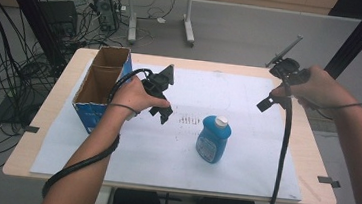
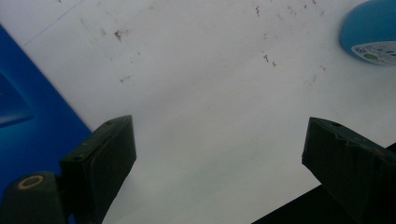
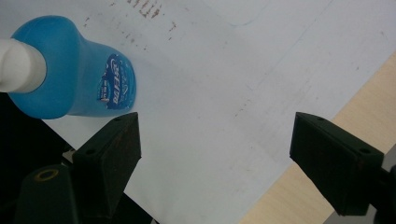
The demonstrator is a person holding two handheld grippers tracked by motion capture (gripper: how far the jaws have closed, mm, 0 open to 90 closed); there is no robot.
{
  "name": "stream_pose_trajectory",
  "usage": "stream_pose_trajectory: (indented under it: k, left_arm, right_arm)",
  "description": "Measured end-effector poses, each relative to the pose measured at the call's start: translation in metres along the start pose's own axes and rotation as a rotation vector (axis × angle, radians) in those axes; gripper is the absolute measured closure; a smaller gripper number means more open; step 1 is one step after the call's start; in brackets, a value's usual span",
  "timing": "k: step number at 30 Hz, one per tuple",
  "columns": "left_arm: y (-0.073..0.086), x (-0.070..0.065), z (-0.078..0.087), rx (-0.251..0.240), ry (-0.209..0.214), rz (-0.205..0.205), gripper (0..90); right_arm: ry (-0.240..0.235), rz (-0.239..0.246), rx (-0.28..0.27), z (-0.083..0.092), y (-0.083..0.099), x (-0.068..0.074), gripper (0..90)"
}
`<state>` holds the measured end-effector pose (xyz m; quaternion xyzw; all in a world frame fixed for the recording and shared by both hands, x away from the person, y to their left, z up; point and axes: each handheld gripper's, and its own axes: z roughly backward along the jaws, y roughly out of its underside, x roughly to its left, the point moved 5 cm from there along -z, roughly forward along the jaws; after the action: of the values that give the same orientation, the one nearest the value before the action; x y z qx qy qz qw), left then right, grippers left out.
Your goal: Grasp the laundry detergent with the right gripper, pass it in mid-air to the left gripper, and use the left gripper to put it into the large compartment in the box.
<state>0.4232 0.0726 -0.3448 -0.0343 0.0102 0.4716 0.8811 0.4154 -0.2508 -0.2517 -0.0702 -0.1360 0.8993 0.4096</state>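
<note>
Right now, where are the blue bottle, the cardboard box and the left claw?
blue bottle [image 1: 213, 141], high view, on its blue body below the white cap.
cardboard box [image 1: 86, 115], high view, on its blue near side.
left claw [image 2: 219, 154], left gripper view, midway between its open jaws.

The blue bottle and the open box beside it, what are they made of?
The blue bottle looks like smooth, slightly glossy plastic with a white plastic cap and a printed label. The open box appears to be cardboard: dull brown inside, printed blue outside, with thin walls.
</note>
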Motion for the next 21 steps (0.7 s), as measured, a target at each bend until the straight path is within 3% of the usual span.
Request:
stream_pose_trajectory:
  k: [21]
  left_arm:
    - [0.009, 0.006, -0.001, -0.042, 0.02, 0.031, 10.2]
  right_arm:
    - [0.0, 0.006, -0.046, -0.008, 0.021, -0.01, 15.9]
